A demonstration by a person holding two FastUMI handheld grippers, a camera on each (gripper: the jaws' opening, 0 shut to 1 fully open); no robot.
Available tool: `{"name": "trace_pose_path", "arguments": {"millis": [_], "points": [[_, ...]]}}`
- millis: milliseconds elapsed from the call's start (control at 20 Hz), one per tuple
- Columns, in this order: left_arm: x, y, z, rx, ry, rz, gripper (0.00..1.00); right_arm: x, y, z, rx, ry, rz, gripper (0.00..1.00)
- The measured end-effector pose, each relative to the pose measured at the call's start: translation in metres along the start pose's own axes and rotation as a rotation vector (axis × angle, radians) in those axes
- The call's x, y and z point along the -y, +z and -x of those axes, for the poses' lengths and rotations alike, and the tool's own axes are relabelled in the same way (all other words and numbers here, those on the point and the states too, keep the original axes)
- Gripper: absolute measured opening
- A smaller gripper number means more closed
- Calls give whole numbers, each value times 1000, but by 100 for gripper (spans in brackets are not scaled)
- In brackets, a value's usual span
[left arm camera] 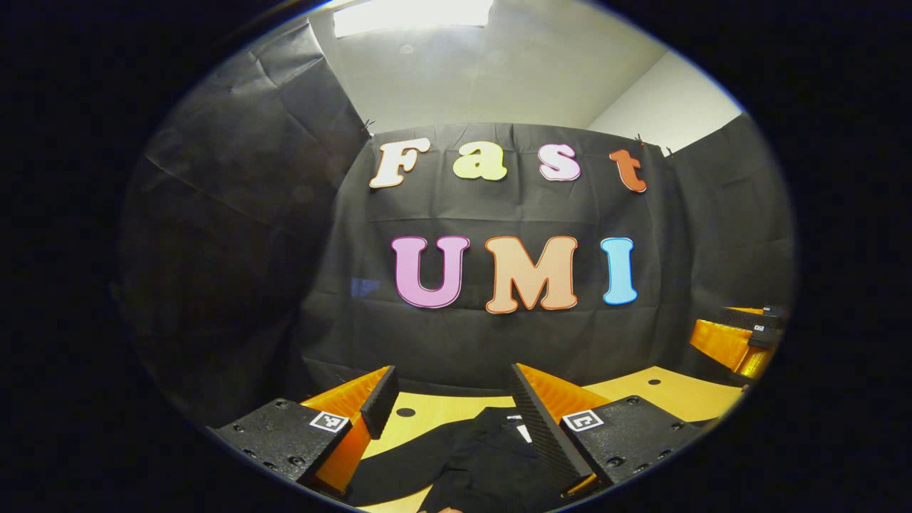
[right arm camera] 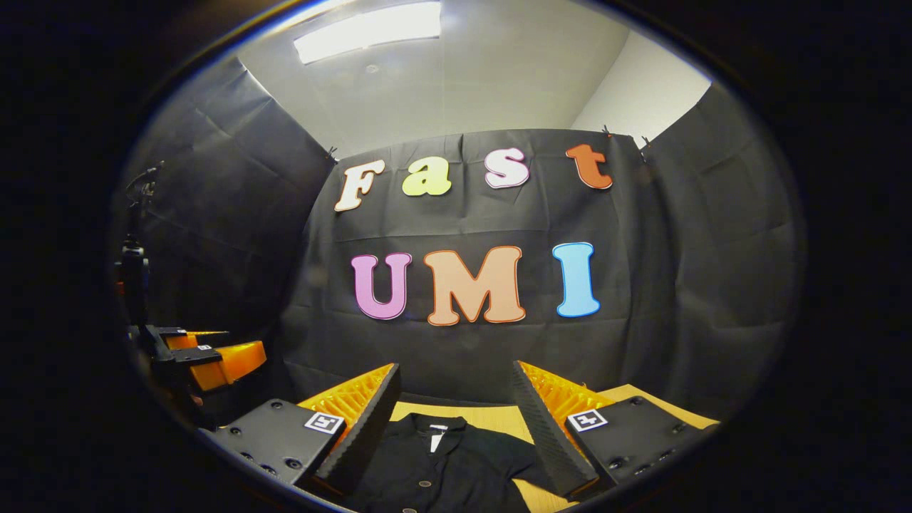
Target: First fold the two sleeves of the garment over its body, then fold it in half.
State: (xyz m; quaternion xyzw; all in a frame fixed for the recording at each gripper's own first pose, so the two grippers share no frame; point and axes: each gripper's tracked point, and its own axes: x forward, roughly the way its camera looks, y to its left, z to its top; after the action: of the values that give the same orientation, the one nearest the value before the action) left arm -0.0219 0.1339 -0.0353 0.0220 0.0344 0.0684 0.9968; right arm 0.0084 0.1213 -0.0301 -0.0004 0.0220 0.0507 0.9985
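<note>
A black button-up shirt (right arm camera: 434, 467) lies flat on the light wooden table (right arm camera: 491, 417), its collar with a white label toward the far wall. In the left gripper view the same shirt (left arm camera: 470, 463) spreads below my left gripper (left arm camera: 450, 399), which is open and held above it with nothing between its fingers. My right gripper (right arm camera: 456, 395) is also open, hovering over the collar end of the shirt. The right gripper appears at the far right edge of the left gripper view (left arm camera: 741, 335), and the left gripper at the left edge of the right gripper view (right arm camera: 203, 360).
Black cloth walls close in the booth on three sides behind the table (left arm camera: 670, 392). A dark stand (right arm camera: 135, 271) rises at the left in the right gripper view. A small round hole (left arm camera: 405, 412) marks the tabletop near the shirt.
</note>
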Motion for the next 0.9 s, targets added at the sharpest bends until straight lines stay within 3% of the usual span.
{"name": "trace_pose_path", "arguments": {"millis": [400,900], "points": [[16,8,-7,6,38,-8,92,27,-5,-19,-24,40,-6,98],[57,1,-16,-10,26,-11,92,153,-50,-25,-127,-87,121,98]]}}
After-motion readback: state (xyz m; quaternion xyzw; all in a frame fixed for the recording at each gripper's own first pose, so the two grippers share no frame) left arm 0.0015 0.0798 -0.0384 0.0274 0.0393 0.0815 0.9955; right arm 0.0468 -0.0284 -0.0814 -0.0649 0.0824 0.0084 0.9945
